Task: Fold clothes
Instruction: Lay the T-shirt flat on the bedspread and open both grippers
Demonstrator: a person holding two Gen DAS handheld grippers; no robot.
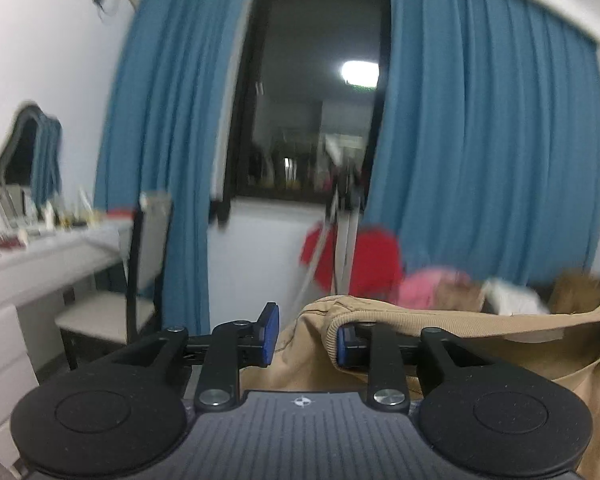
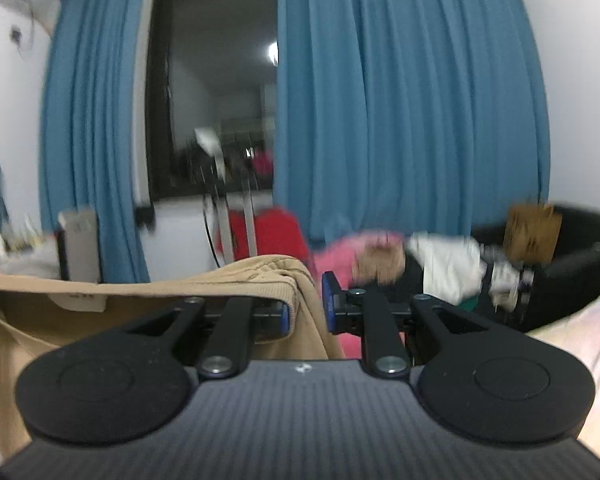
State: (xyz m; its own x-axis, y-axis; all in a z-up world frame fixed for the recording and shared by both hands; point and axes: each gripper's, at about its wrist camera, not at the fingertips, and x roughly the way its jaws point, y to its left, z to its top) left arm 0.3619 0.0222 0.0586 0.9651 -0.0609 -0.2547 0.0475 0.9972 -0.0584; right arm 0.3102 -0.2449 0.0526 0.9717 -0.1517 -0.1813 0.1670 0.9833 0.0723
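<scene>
A tan corduroy garment hangs in the air, stretched between my two grippers. In the left wrist view my left gripper has the garment's ribbed corner bunched between its blue pads, draped over the right finger. In the right wrist view my right gripper has the other corner of the garment between its pads, draped over the left finger. The stretched edge carries a white label. The lower part of the garment hangs out of sight.
Blue curtains frame a dark window. A white dresser and chair stand at left. Red fabric on a stand, a pink and white clothes heap and a black sofa lie ahead.
</scene>
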